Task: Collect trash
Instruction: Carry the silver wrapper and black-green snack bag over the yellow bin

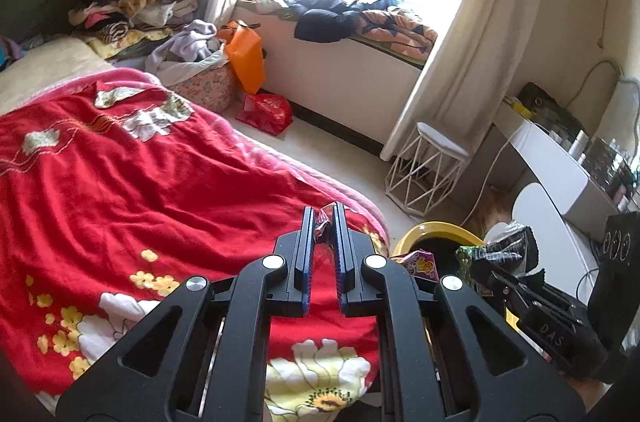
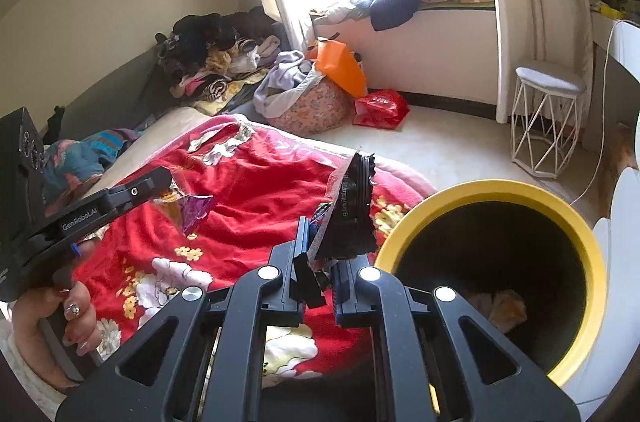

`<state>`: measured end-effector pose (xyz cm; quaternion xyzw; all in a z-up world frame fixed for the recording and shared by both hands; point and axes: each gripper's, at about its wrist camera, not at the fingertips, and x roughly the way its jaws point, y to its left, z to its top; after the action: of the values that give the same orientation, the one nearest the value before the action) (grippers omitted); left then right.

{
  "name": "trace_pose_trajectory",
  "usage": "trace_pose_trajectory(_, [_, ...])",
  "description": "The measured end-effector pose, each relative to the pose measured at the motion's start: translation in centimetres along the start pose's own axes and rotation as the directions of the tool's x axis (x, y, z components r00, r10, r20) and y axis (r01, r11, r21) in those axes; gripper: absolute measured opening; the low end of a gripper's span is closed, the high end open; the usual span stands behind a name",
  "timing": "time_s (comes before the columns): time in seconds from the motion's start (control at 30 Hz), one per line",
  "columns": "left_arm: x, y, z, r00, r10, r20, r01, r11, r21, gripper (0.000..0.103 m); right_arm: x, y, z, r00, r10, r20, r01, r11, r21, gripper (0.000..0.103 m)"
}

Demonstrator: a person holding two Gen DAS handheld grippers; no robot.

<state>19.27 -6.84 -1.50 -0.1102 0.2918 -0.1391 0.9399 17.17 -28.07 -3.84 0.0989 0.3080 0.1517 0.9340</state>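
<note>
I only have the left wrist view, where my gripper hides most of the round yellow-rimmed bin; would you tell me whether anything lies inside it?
Observer: Yes, crumpled pale paper lies at the bottom of the round yellow-rimmed bin.
Operator: Is the right gripper's load over the opening?
Observer: Not yet; the right gripper, shut on a crinkled dark foil wrapper, shows just left of the rim.
Operator: What colour is my left gripper's catch?
Observer: The left gripper grips a purple foil wrapper.
</note>
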Motion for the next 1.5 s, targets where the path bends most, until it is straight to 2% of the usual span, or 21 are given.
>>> trace_pose_trajectory(0.8, [1.4, -6.8, -1.0, 0.997, -0.075, -0.029, 0.078, 0.986, 0.144, 0.006, -3.1, -5.3, -0.3, 0.994, -0.097, 0.056, 0.093, 0.992, 0.081, 0.009])
trace_pose_trajectory(1.5, [4.2, -12.3, -2.6, 0.985, -0.143, -0.098, 0.163, 0.957, 0.240, 0.006, -3.2, -10.6, -1.3, 0.980, -0.198, 0.017, 0.192, 0.964, 0.184, 0.009])
